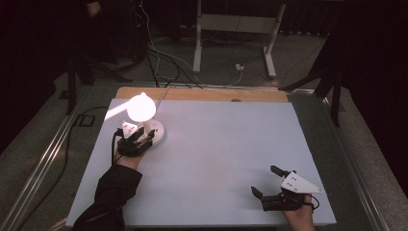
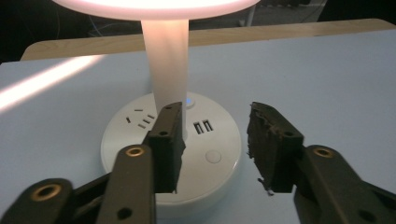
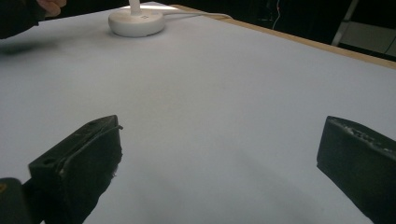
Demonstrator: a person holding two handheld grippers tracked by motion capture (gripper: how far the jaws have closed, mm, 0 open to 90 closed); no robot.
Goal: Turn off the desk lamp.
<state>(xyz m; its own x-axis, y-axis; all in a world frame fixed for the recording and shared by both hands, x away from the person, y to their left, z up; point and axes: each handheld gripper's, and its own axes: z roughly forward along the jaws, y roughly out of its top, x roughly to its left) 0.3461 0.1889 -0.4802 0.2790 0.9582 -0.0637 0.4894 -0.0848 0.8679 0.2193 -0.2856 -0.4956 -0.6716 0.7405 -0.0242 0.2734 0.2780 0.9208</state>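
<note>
Looking down from the high view, we see a lit white desk lamp standing on the far left part of the pale table, its round base on the tabletop and its glowing head above it. The left gripper sits right at the near side of the base. In the left gripper view its jaws stand partly apart over the base; one jaw lies close beside the lamp's stem, the other hangs clear to the right. We cannot tell whether either pad touches the lamp; nothing is clamped between them. The base top carries sockets, two USB ports and a round button, with a small blue light at the foot of the stem.

The right gripper rests near the near right corner, well apart from the lamp, jaws spread wide over bare table, holding nothing. In the right gripper view the lamp base sits far off at the upper left.
</note>
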